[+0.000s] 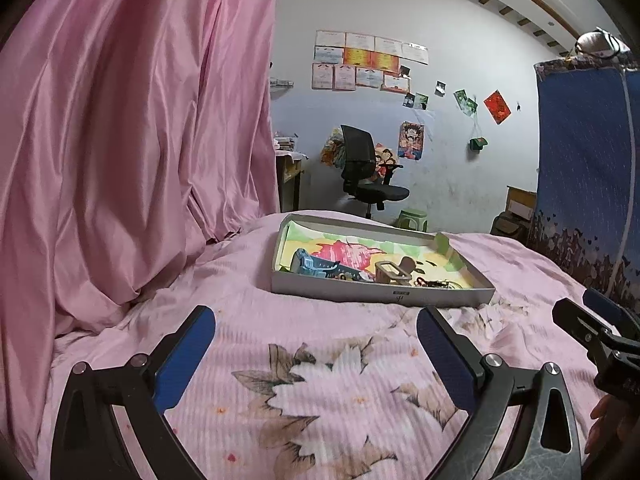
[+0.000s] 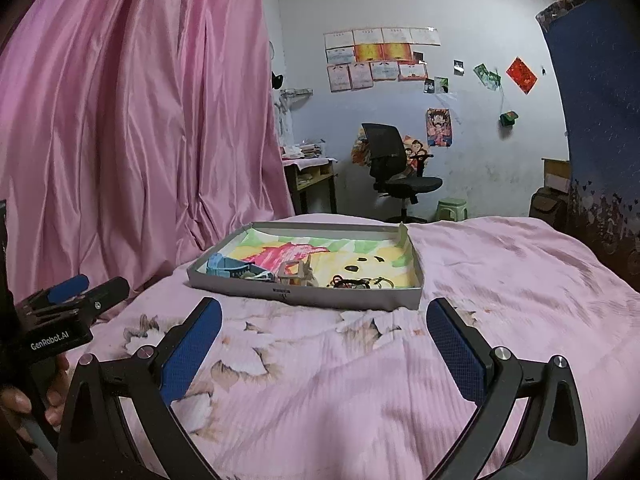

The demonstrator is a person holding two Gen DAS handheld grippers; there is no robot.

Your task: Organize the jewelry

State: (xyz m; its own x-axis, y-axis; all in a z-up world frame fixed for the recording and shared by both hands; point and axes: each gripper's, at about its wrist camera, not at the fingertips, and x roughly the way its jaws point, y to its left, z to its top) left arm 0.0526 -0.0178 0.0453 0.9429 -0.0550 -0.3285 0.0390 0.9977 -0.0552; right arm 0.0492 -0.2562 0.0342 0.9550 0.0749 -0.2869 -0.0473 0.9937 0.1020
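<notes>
1. jewelry is all sitting in the shallow grey tray [image 2: 304, 295] on the bed [image 2: 400, 380], none of it on the bedspread that i can see.

2. contents, in the right wrist view: a blue watch [image 2: 230, 266] at the left end, a beige buckled strap piece [image 2: 296, 272] in the middle, and a tangle of dark cords and rings [image 2: 360, 282] toward the right, on a colourful paper lining.

3. left tongs [image 1: 316, 330] are spread wide and hold nothing, hovering over the floral spread just short of the tray's near wall.

4. right tongs [image 2: 324, 320] match them: wide apart, nothing between the pads, near the tray front but not touching it.

5. progress call: looks like either the very start or the very finish. pieces are gathered but lie loosely bunched along the near side, the cords tangled, so i'd judge sorting is left to do.

6. in the way: the near wall of the tray hides the low pieces from this angle, so any reach has to clear that lip first. soft, rumpled bedding means the tray could shift or tip if pressed.

7. around: pink curtain [image 1: 120, 140] at left, office chair [image 1: 364, 172], green stool [image 1: 414, 218] and a poster-covered wall beyond, all well clear.
</notes>
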